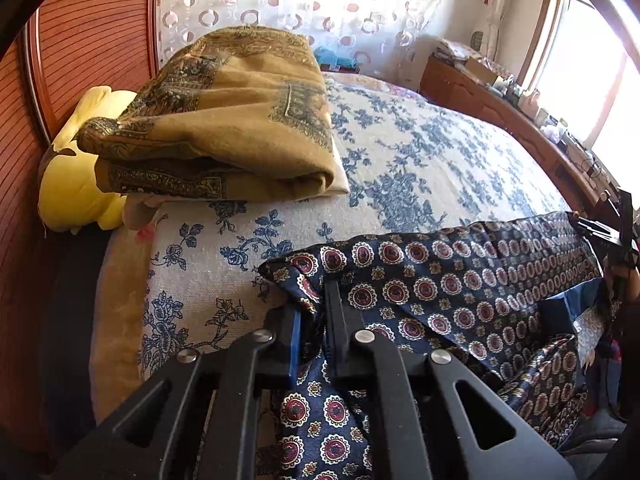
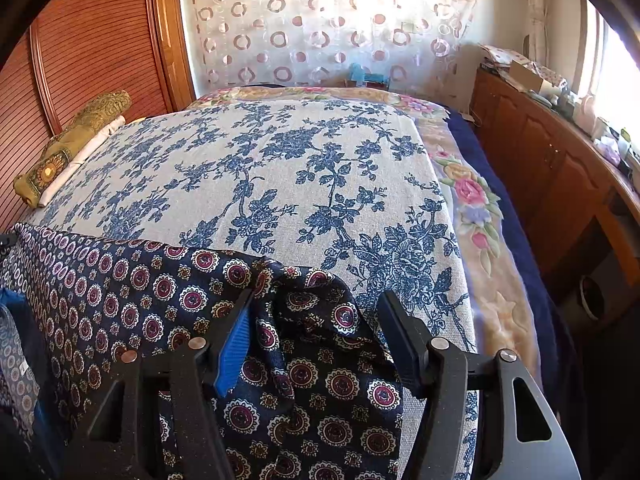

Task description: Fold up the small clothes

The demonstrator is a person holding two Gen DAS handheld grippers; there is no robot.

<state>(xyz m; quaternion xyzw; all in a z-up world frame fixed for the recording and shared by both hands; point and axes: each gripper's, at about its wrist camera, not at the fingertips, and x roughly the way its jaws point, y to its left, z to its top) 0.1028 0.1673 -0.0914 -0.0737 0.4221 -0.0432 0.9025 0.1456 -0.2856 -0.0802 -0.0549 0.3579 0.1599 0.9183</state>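
Left gripper (image 1: 314,312): fingers squeezed tight on a corner of the dark blue cloth (image 1: 460,280) | cloth lay on the flowery bed cover (image 1: 420,152), at 6 o'clock in both views | right gripper (image 2: 316,308): fingers apart, cloth's other corner bunched between them | folded tan scarf (image 1: 224,120) at 10 o'clock.

Navy medallion-print cloth (image 1: 460,280), blue-floral white bedspread (image 2: 280,160), ochre paisley folded blanket (image 1: 224,120).

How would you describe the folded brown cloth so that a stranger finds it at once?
Start at the reddish slatted wooden headboard. Against it, on the blue-flowered white bedspread, lies the folded mustard-brown cloth. Only it has dark paisley borders.
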